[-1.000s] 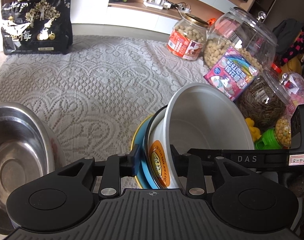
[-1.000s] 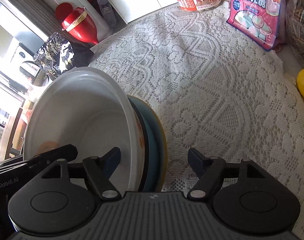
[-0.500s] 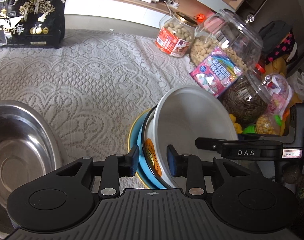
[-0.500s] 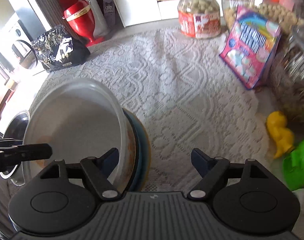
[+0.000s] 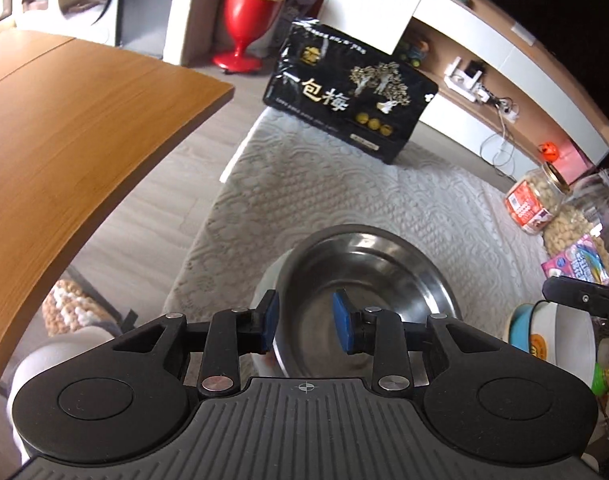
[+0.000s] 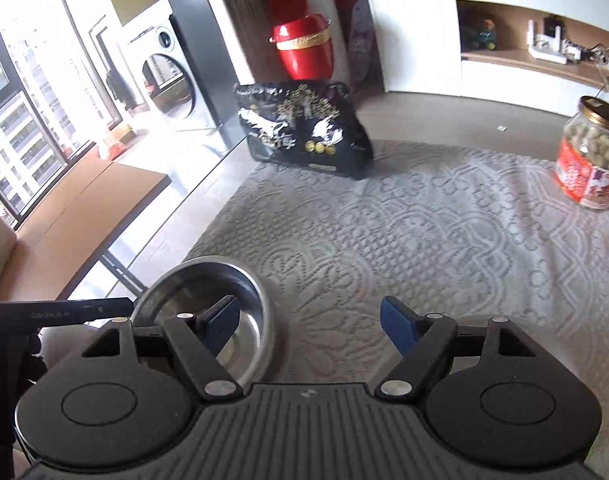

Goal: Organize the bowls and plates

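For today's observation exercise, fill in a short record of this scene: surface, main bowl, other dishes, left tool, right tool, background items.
surface: white lace cloth
main bowl: steel bowl, empty, upright on the cloth
other dishes: white bowl nested on a blue plate, at the right edge of the left wrist view
left tool: open, straddling the steel bowl's near rim, not gripping
right tool: open, nothing between its pads
background items: black bag, peanut jar

Left gripper point(image 5: 305, 322) angled downward, jaws partly apart; right gripper point(image 6: 310, 326) wide, just narrowing, empty.
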Tool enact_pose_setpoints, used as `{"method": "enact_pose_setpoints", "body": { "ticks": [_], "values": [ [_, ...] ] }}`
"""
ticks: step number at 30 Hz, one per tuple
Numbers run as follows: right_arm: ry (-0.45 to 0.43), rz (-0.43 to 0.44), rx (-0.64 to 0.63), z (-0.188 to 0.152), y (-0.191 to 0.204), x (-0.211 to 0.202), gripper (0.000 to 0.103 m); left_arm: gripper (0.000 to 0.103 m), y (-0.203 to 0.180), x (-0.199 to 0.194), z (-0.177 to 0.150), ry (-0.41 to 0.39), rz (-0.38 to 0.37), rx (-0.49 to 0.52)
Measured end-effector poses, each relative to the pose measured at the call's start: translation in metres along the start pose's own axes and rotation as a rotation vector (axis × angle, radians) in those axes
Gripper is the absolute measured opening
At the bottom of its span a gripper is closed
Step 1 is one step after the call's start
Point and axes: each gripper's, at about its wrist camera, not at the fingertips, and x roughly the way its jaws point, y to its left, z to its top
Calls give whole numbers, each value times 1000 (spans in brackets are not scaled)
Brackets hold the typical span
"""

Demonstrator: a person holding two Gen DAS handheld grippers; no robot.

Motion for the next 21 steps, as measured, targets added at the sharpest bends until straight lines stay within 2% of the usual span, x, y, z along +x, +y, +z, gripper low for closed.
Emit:
{"method": "enact_pose_setpoints", "body": {
  "ticks": [3, 5, 8, 11, 15, 19, 21],
  "values": [
    [136, 44, 42, 17, 13, 46, 73, 33, 18, 12, 1, 44, 11, -23],
    [210, 46, 70, 21, 19, 72, 71, 35, 26, 24, -1, 92, -15, -39],
    [283, 29, 87, 21, 21, 98, 58, 39, 36, 38, -8, 166, -76, -74],
    [338, 24, 82, 14, 21, 113, 51, 39, 34, 43, -9, 178, -82, -53],
    [402, 19, 81, 5, 18, 128, 51, 43, 32, 61, -8, 225, -79, -43],
    [466, 52, 121, 0, 12, 142, 51, 39, 30, 82, -10, 309, -92, -49],
    [481, 66, 126, -1, 13, 144, 46, 42, 29, 88, -11, 329, -94, -70]
  ]
}}
